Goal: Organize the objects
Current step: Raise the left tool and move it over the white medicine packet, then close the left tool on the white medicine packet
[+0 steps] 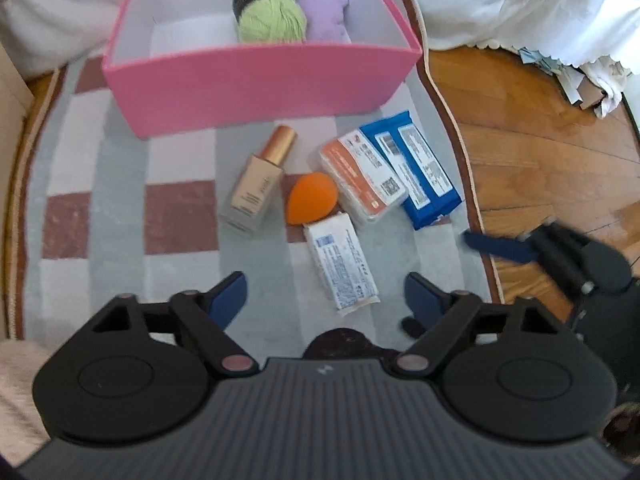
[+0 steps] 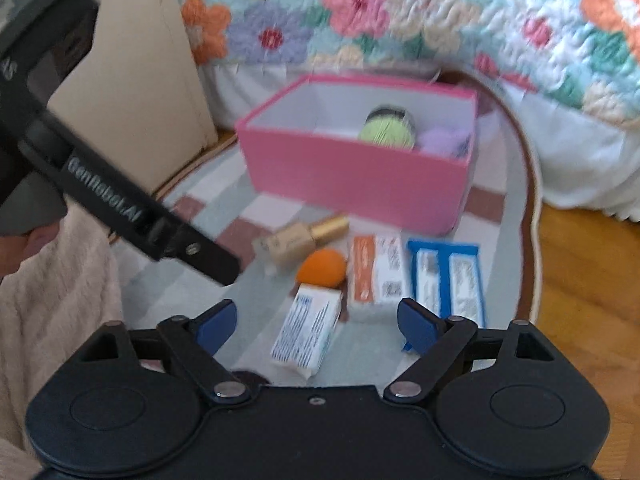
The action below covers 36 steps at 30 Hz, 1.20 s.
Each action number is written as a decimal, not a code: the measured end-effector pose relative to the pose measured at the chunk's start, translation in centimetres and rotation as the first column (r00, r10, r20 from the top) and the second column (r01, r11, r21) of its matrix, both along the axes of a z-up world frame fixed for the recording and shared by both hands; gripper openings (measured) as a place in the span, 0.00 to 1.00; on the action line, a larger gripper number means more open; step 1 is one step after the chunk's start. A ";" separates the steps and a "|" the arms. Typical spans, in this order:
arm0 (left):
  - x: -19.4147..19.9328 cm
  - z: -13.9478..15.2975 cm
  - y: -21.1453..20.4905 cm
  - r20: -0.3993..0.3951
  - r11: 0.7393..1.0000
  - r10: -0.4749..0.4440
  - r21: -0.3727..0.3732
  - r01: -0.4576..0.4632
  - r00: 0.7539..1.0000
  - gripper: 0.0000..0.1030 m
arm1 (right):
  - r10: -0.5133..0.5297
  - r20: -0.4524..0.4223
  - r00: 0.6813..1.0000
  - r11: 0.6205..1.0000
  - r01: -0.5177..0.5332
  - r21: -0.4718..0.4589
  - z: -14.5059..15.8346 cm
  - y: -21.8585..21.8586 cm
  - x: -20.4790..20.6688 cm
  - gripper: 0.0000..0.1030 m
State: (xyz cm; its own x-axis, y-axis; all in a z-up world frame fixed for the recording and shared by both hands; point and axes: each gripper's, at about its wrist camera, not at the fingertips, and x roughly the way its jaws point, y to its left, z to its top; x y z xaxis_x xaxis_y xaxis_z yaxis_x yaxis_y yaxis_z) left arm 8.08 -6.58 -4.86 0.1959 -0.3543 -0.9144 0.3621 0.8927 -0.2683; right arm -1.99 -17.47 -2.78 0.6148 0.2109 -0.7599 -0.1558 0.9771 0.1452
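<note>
Blue-padded left gripper [image 1: 325, 294] and right gripper [image 2: 316, 322], jaws spread and empty: better to lower squarely over the white packet [image 1: 341, 263] at lower centre, then squeeze.

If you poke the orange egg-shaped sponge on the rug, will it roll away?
The orange sponge looks rounded and egg-shaped, so a poke would likely make it wobble and curve rather than roll straight. The rug looks soft, which should slow it. It probably squashes easily, and the bottle and packets close around it would likely stop it.
</note>
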 end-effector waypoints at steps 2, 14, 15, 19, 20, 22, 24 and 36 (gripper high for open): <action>0.1 -1.1 -0.1 -0.024 1.000 0.028 -0.010 -0.028 0.999 0.75 | 0.012 -0.029 1.000 0.999 -0.011 0.037 -0.9 0.3 0.1 0.75; -0.4 -7.2 -1.5 -0.077 0.987 0.111 -0.107 -0.118 0.991 0.32 | -0.015 -0.146 0.989 1.000 0.017 0.015 -6.7 2.4 1.7 0.55; -0.5 -7.8 -1.2 -0.091 0.982 0.127 -0.128 -0.138 0.988 0.28 | -0.016 -0.152 0.988 1.000 0.018 0.010 -7.0 2.6 1.8 0.54; -1.0 -10.0 -0.5 -0.154 0.968 0.172 -0.154 -0.196 0.973 0.23 | -0.037 -0.181 0.983 0.999 0.035 -0.012 -8.2 3.2 2.3 0.46; -1.2 -10.3 -0.3 -0.154 0.963 0.183 -0.169 -0.208 0.971 0.23 | -0.045 -0.178 0.983 0.999 0.043 -0.017 -8.4 3.4 2.3 0.47; -1.3 -10.6 0.1 -0.151 0.953 0.203 -0.198 -0.231 0.967 0.23 | -0.058 -0.169 0.984 0.998 0.055 -0.028 -8.7 3.5 2.2 0.47; -1.3 -10.8 0.2 -0.148 0.947 0.213 -0.212 -0.241 0.966 0.24 | -0.072 -0.160 0.985 0.997 0.067 -0.033 -8.9 3.7 2.0 0.47; -2.3 -10.5 -0.6 -0.031 0.954 0.208 -0.217 -0.209 0.978 0.24 | -0.145 -0.101 0.984 0.988 0.138 -0.068 -9.8 4.0 2.0 0.46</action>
